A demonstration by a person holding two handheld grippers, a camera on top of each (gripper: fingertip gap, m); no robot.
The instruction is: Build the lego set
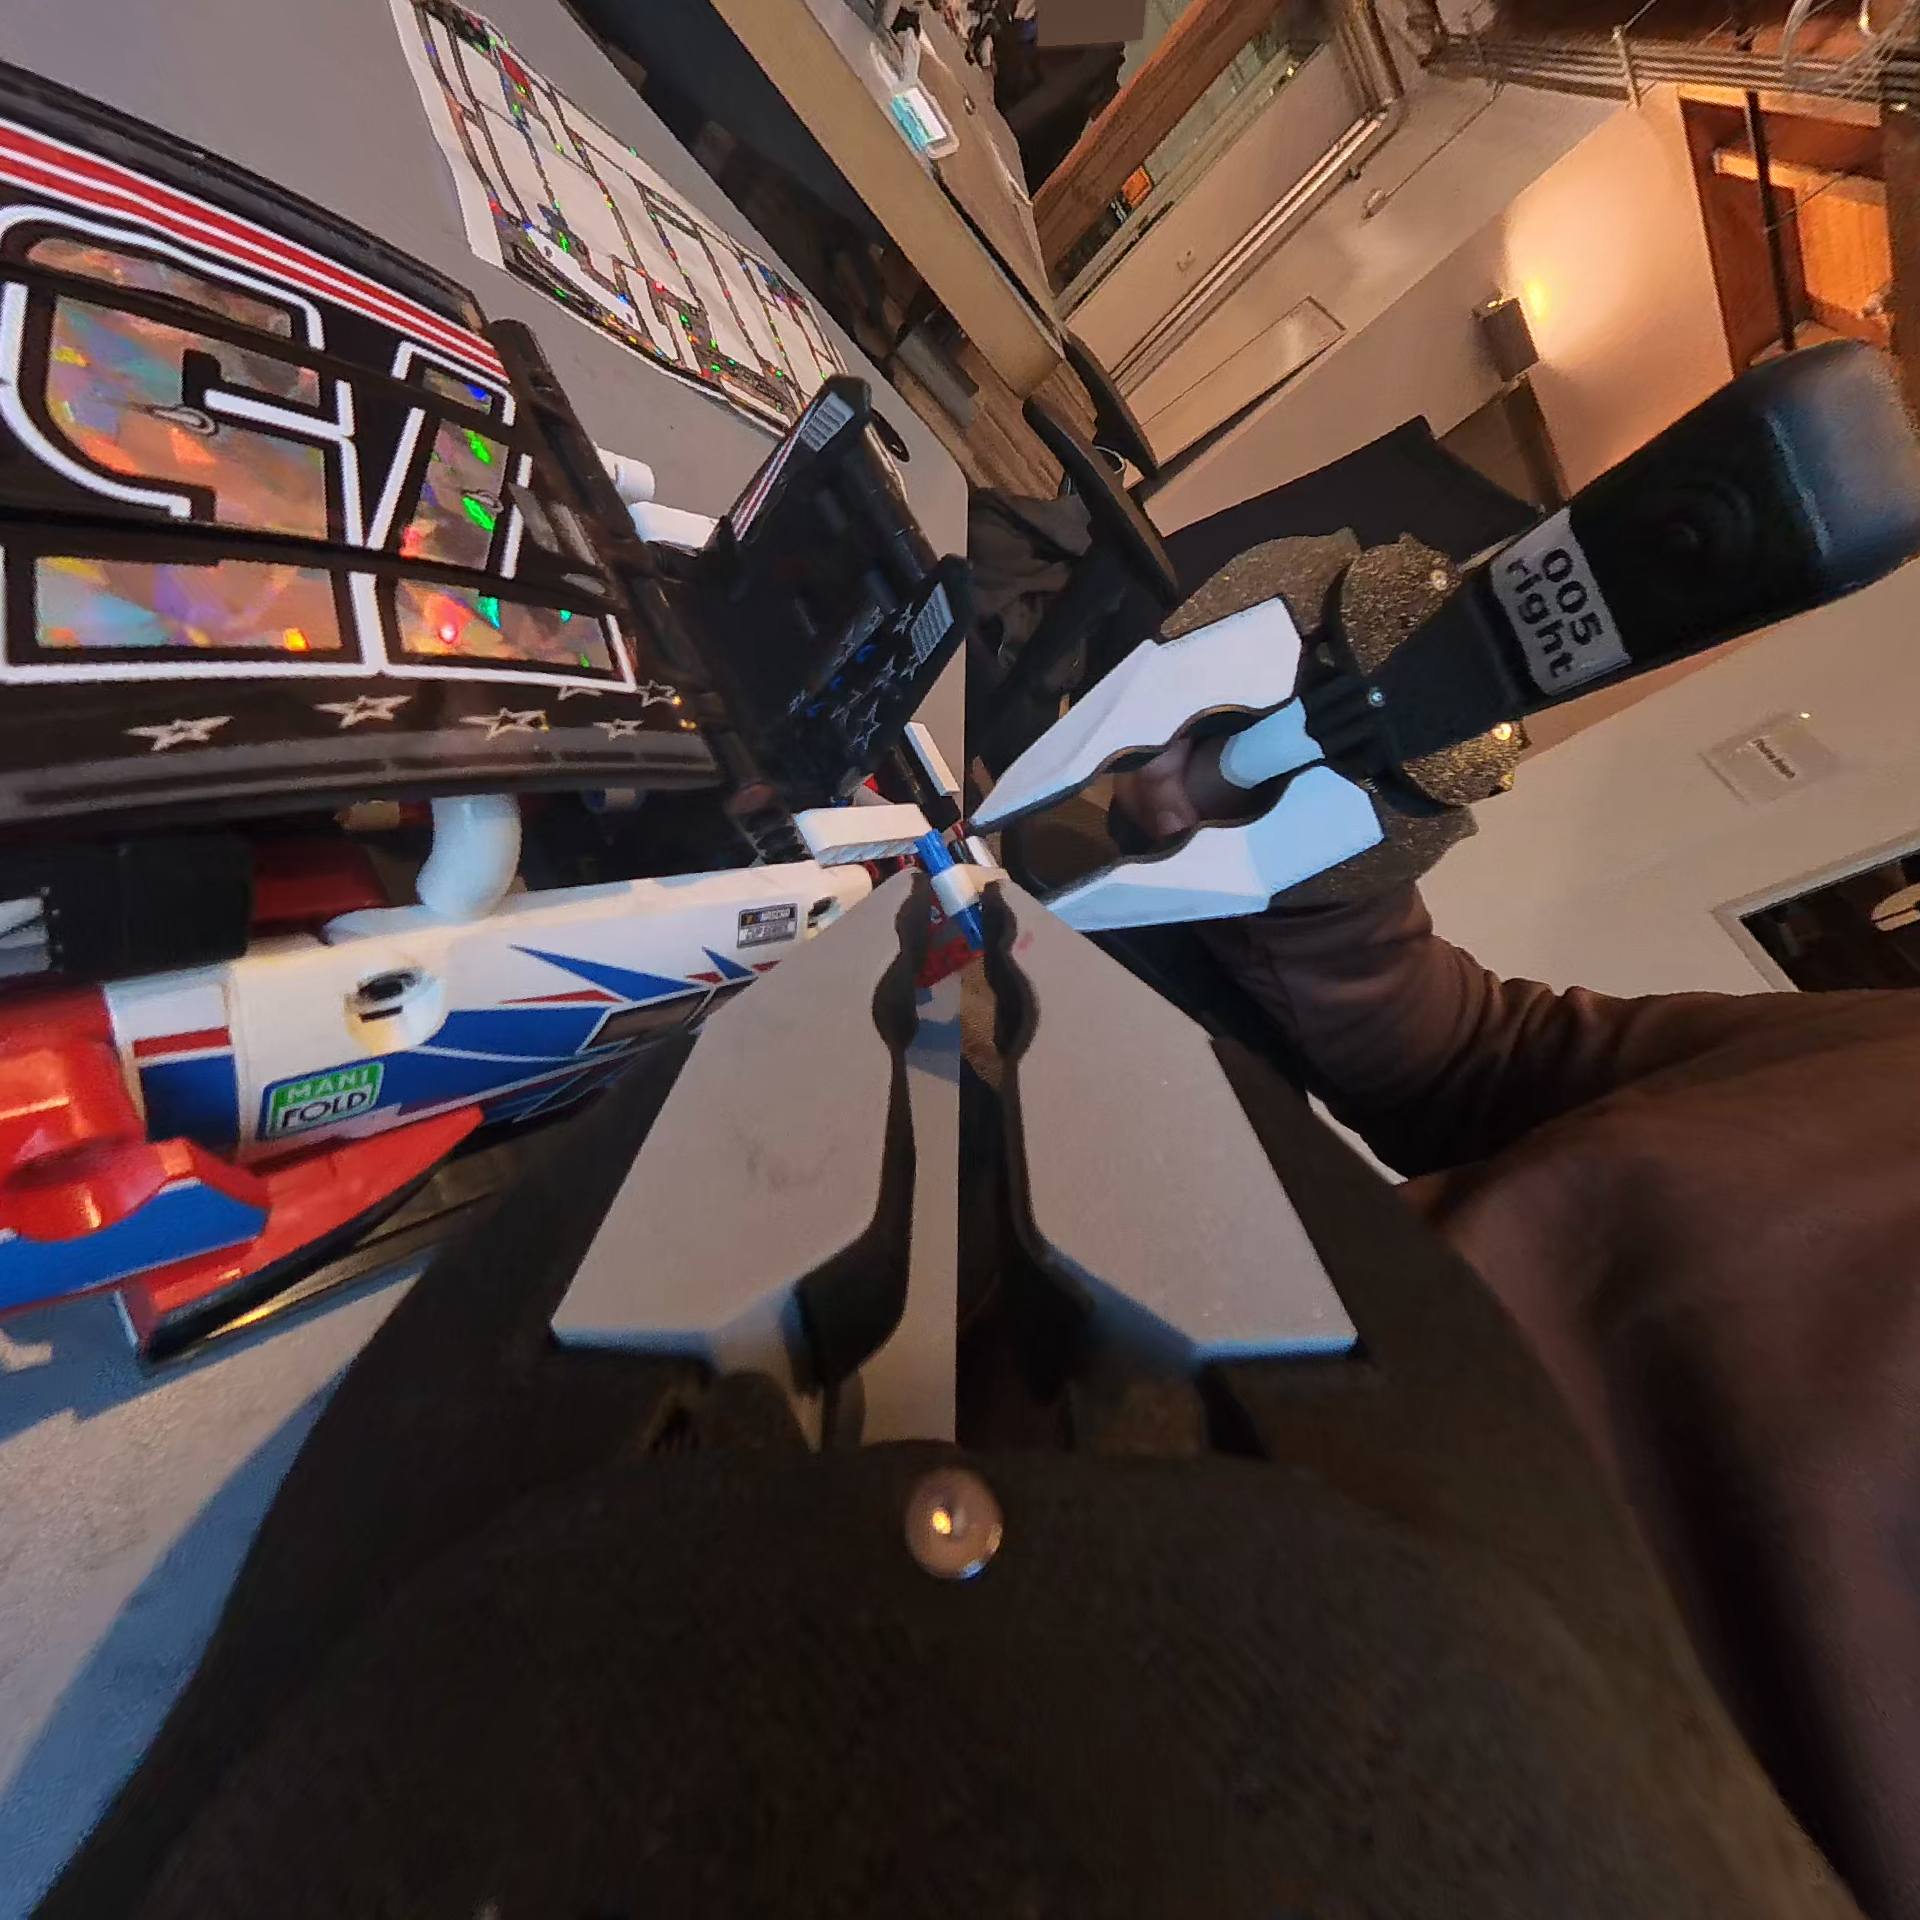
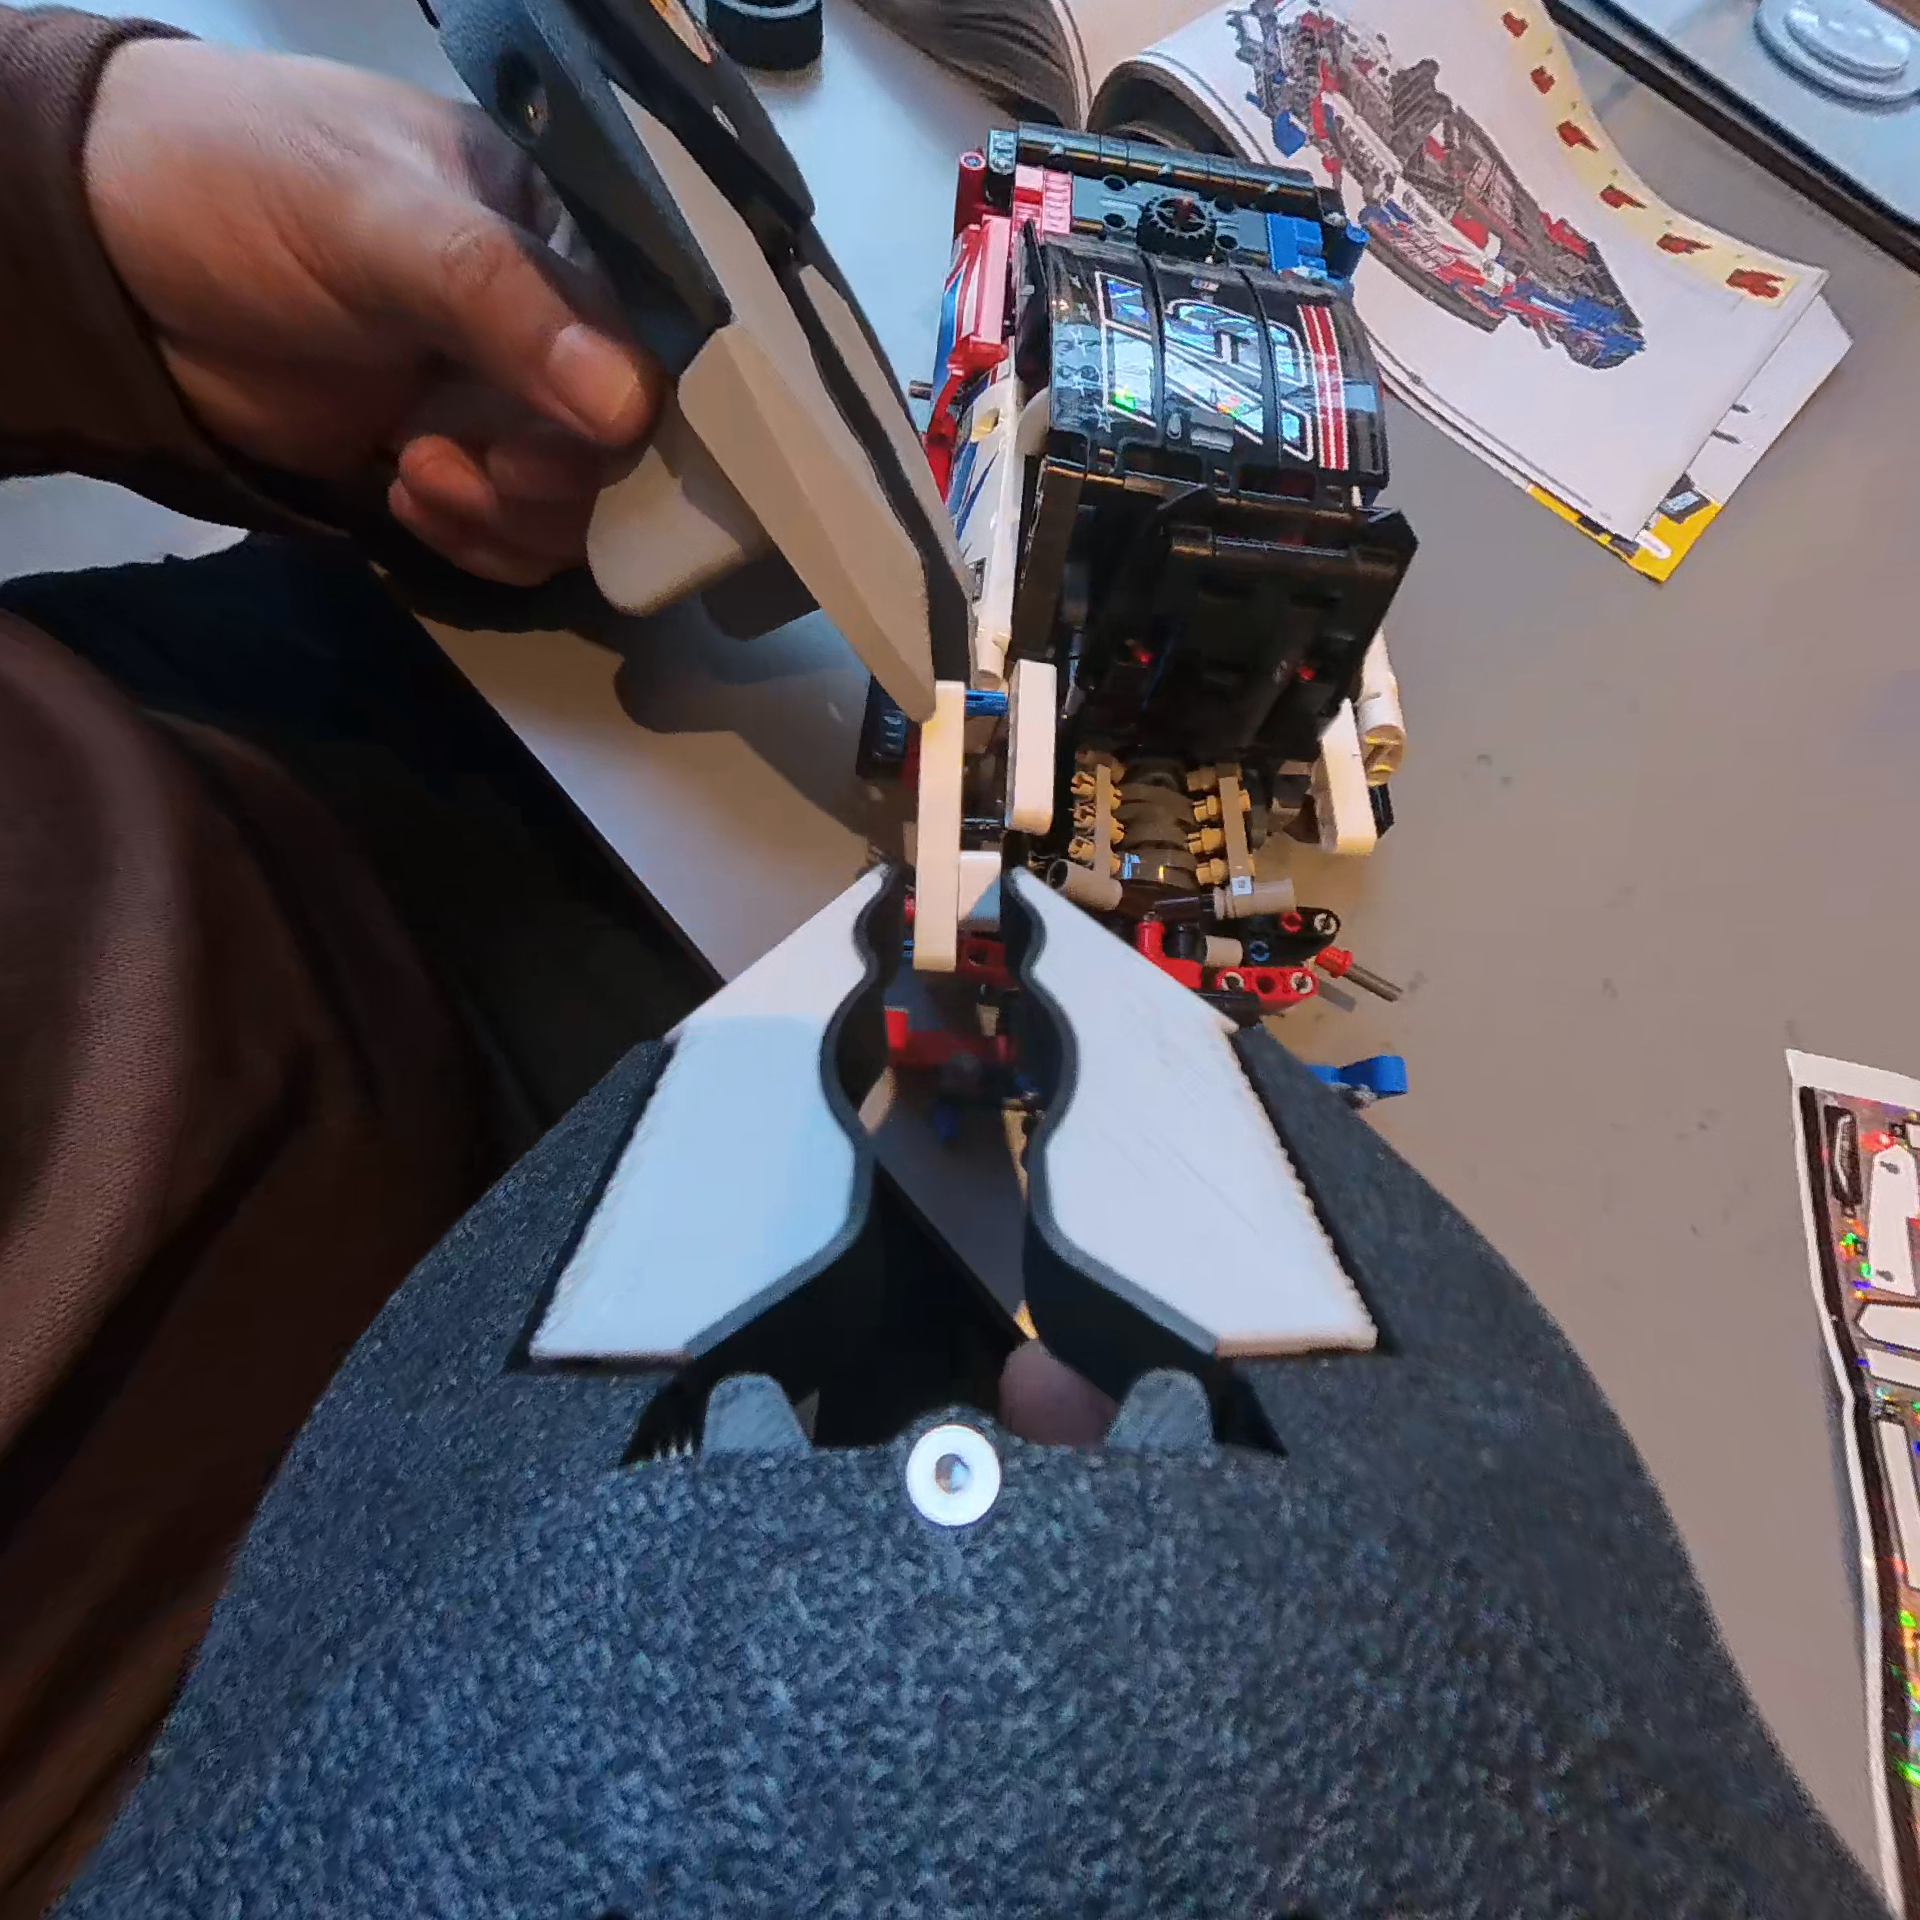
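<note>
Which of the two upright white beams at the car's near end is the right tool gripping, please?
The nearer, longer white beam: its lower end sits between the right tool tips. The shorter beam stands behind it, joined by a blue pin, untouched by either tool.

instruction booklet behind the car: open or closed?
Open. The instruction booklet lies spread on the table behind the lego car, printed page up, pages fanned at the spine.

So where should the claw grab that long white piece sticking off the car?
Grab the long white piece by its flat faces near the free lower end, coming from the car's open engine end. It is thin and flat, and its top end sits on a blue pin.
</note>
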